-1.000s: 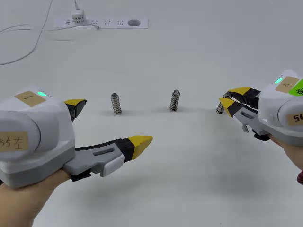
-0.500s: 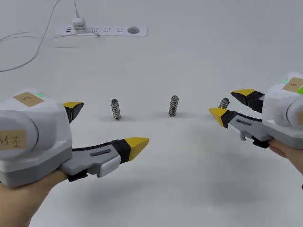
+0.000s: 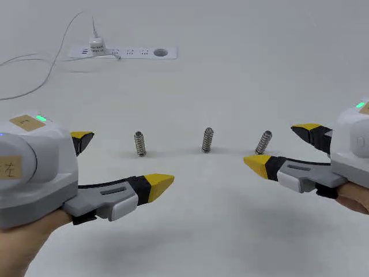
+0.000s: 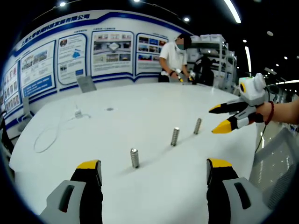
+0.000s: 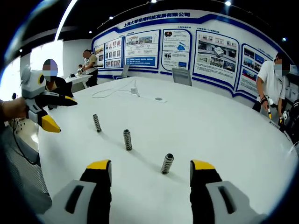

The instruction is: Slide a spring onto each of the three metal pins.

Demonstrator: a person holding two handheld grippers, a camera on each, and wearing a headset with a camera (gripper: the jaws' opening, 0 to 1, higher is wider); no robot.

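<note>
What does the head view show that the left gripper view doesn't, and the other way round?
Head view adds: the left gripper seen from above, its housing with a taped label, and the hand holding it.
Left gripper view adds: display boards on the wall, people at the far end, and ceiling lights.
Both: left spring, middle spring and right spring in a row on the white table, the right gripper with jaws open, and the cable.

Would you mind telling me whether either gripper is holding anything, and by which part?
Nothing is held: left gripper and right gripper are both open, empty.
</note>
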